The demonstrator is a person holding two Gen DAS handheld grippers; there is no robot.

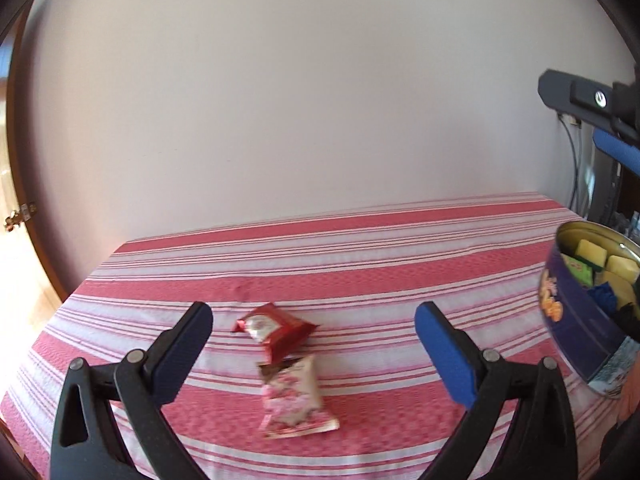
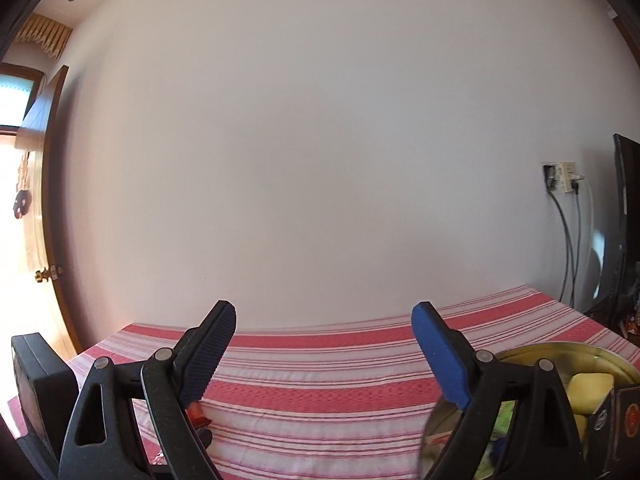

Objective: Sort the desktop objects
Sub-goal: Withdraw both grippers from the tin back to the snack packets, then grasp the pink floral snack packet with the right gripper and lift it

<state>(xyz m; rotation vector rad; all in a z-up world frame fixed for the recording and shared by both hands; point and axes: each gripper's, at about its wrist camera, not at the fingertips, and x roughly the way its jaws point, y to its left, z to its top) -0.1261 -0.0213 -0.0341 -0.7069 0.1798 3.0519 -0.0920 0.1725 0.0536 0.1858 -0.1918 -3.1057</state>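
Note:
Two snack packets lie on the red-and-white striped tablecloth (image 1: 360, 248): a red one (image 1: 276, 326) and a pink-and-white one (image 1: 294, 400) just in front of it. My left gripper (image 1: 314, 312) is open and empty, hovering above and astride both packets. A round blue tin (image 1: 576, 320) at the right edge holds yellow blocks and other items. My right gripper (image 2: 324, 316) is open and empty, above the table beside the tin (image 2: 560, 360). A bit of the red packet (image 2: 197, 414) shows behind its left finger.
A white wall runs behind the table. A wooden door (image 2: 36, 208) stands at the left. Cables hang from a wall socket (image 2: 562, 178) at the right, next to a dark monitor (image 2: 624, 220). The right gripper's body (image 1: 588, 100) shows at the upper right of the left view.

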